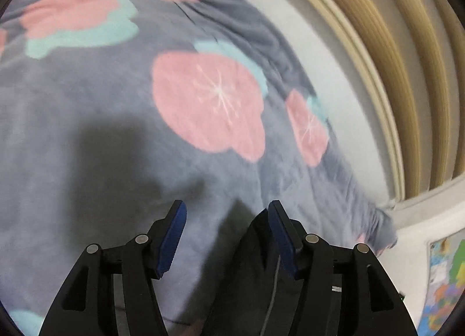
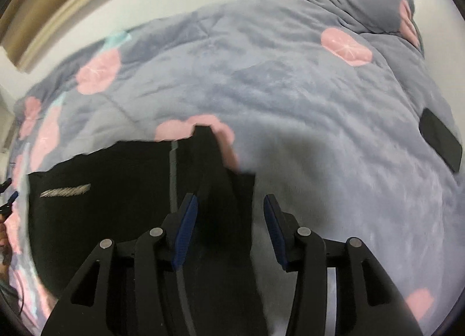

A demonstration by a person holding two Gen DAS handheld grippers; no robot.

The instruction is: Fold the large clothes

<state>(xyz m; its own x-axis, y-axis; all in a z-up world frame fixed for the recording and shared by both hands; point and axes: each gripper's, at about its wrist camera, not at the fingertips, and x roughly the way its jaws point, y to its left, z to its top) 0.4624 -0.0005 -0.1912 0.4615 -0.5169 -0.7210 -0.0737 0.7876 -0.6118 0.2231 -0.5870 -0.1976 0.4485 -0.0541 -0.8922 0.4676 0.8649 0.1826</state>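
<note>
The black fabric garment with a grey zip line [image 2: 122, 208] lies spread on the grey plush blanket with pink flowers [image 2: 290, 97]. The risk, I judge, is a pinch that also catches the soft blanket beneath, dragging both and spoiling the fold. The garment looks dark, limp and flat, with a raised flap at its upper edge. The right gripper [image 2: 229, 221] hangs gaping over it, holding nothing; the left gripper [image 1: 226, 228] is likewise spread, its right finger at a black fold.

Both grippers are held low, jaws parted wide: left gripper [image 1: 226, 208], right gripper [image 2: 229, 200], nothing clamped.
</note>
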